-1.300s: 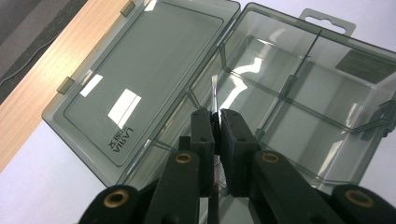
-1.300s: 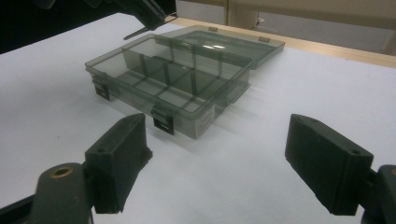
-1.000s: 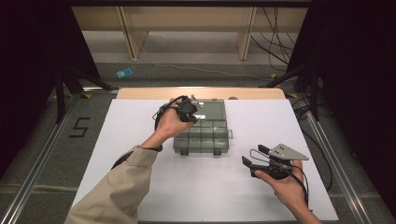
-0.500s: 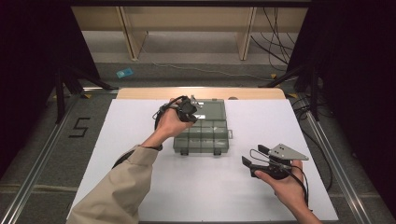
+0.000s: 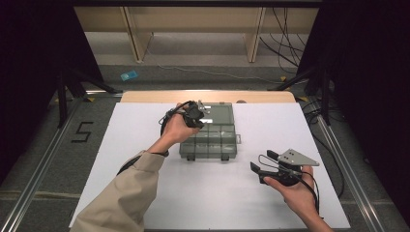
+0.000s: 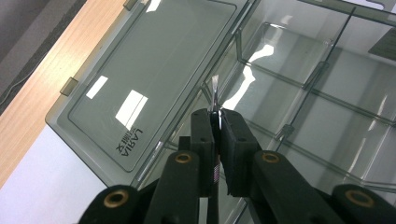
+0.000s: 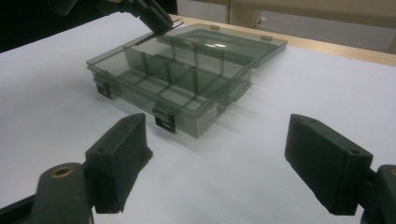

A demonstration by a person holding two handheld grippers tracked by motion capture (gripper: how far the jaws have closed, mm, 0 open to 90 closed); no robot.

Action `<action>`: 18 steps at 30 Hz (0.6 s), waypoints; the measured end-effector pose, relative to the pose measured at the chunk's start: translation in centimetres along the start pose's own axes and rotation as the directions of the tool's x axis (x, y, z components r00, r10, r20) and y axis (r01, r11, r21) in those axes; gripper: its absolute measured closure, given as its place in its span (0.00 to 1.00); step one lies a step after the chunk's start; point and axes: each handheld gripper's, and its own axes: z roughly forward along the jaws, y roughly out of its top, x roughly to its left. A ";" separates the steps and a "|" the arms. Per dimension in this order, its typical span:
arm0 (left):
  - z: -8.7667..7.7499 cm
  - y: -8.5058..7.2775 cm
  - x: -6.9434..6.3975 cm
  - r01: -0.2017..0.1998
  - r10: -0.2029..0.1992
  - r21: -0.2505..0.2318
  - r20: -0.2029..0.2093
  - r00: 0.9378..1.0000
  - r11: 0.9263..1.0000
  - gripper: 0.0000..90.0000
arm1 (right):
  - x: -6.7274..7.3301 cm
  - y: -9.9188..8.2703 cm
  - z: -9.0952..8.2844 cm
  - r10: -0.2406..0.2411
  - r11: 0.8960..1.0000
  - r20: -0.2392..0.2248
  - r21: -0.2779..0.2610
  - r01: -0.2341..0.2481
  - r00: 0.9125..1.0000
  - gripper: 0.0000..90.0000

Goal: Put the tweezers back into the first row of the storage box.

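The left gripper [image 6: 216, 122] holds a thin, flat, translucent plastic divider strip [image 6: 214, 93] between its black jaws, which are closed tight on the lower part of the strip. The strip stands on its edge, and its long axis runs away from the jaws, pointing toward the seam where the lid meets the tray. In the high view this left gripper [image 5: 197, 112] hangs over the far left corner of the smoky grey transparent plastic organiser box [image 5: 227, 151], so the left hand is clearly the nearer one to the work. I judge that the coming move is to lower the strip into a slot between two compartments, and for this the strip must line up with the slot walls just below it.

The box lies open near the middle of the white table [image 5: 270, 130], its flat lid [image 6: 140, 70] folded back toward the wooden edge [image 6: 32, 107]. The compartments [image 7: 182, 81] are parted by fixed ribs, and all that I can see of them are empty.

The right gripper [image 5: 263, 169] rests well apart, near the right front of the table, with its jaws wide open and nothing between them; it points toward the latches [image 7: 164, 122] on the front of the box
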 end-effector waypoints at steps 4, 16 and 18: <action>0.0 0.0 0.0 -0.006 0.006 0.008 0.004 1.000 1.000 0.93 | 0.0 0.0 0.0 0.000 1.000 0.003 0.000 0.000 1.000 0.24; 0.6 -0.6 0.2 0.007 -0.007 0.017 -0.003 1.000 1.000 0.93 | 0.0 0.0 0.0 -0.009 1.000 0.005 -0.002 0.009 1.000 0.24; 0.7 -0.6 0.3 0.000 0.000 0.019 -0.006 1.000 1.000 0.93 | -0.1 -0.1 0.2 -0.021 1.000 0.008 -0.022 0.021 1.000 0.24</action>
